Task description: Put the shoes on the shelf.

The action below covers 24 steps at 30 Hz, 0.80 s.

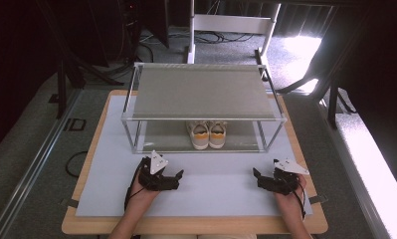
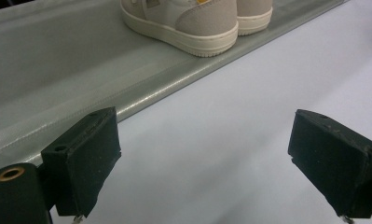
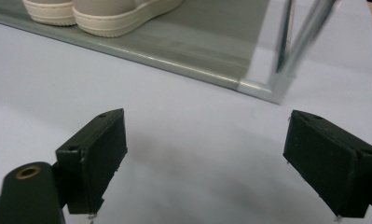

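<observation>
High view first: a pair of pale sneakers [image 1: 207,133] stands side by side on the lower shelf of a two-tier rack [image 1: 204,92] at the middle of the worktop [image 1: 206,191], heels with orange tabs toward the person. The left gripper [image 1: 172,178] and the right gripper [image 1: 259,178] rest near the front edge, well apart from the shoes, one on each side; both sets of fingers are spread and hold nothing. The step in hand looks like the reach for the sneakers, so each gripper should go in low, under the upper shelf, and keep off the front posts. Left gripper view: its fingers [image 2: 83,161] gape wide over bare worktop, with the left sneaker [image 2: 186,21] ahead on the grey lower shelf [image 2: 58,79]. Steering toward the heel and closing across its collar seems the firmest hold, since the soft upper would likely fold. Right gripper view: its fingers [image 3: 93,156] are likewise wide apart and empty, the right sneaker [image 3: 118,14] up and to the left, a rack post [image 3: 291,46] ahead. That gripper should swing inward, clear of the post, before it advances.
</observation>
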Each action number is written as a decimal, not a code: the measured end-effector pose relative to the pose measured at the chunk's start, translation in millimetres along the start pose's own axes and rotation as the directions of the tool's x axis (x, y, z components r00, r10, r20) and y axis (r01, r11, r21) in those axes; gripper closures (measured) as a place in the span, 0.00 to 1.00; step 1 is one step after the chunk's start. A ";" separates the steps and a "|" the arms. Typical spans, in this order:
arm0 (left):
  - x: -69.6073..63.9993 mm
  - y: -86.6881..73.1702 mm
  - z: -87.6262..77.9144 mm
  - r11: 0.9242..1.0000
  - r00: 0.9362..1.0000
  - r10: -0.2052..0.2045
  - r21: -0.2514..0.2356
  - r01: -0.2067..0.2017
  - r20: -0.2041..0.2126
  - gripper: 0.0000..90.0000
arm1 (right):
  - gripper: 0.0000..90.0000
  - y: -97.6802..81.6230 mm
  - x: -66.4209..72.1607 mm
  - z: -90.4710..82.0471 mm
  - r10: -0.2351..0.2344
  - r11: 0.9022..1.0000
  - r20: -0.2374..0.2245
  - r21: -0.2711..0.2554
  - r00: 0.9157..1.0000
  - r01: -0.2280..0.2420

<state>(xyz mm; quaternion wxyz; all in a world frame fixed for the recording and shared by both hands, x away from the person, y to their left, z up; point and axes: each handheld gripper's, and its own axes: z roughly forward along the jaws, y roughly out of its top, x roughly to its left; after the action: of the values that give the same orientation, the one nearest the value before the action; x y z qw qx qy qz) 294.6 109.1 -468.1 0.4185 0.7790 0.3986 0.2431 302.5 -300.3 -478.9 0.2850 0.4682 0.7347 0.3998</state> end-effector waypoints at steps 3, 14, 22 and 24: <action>-0.1 -2.0 -2.4 1.000 1.000 0.005 -0.005 -0.005 -0.007 0.10 | 0.14 -2.7 -5.3 -4.0 0.006 1.000 0.022 -0.008 1.000 -0.006; 5.3 -8.6 -7.4 0.999 0.999 -0.027 -0.026 0.026 -0.032 0.10 | 0.14 -5.4 -11.6 -8.1 0.035 0.999 0.023 -0.030 0.999 -0.034; 6.0 -9.5 -7.7 0.999 0.999 -0.037 -0.033 0.036 -0.029 0.10 | 0.14 -5.6 -10.8 -7.9 0.028 0.999 0.025 -0.028 0.999 -0.027; 6.4 -10.1 -7.8 0.999 0.999 -0.040 -0.033 0.039 -0.029 0.10 | 0.15 -5.6 -10.8 -7.8 0.026 0.999 0.026 -0.028 0.999 -0.025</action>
<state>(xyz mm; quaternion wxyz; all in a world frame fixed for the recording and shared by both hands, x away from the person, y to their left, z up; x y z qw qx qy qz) 288.5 121.3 -472.3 0.4300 0.7604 0.4161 0.2526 298.1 -314.0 -479.1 0.2957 0.4788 0.7192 0.4075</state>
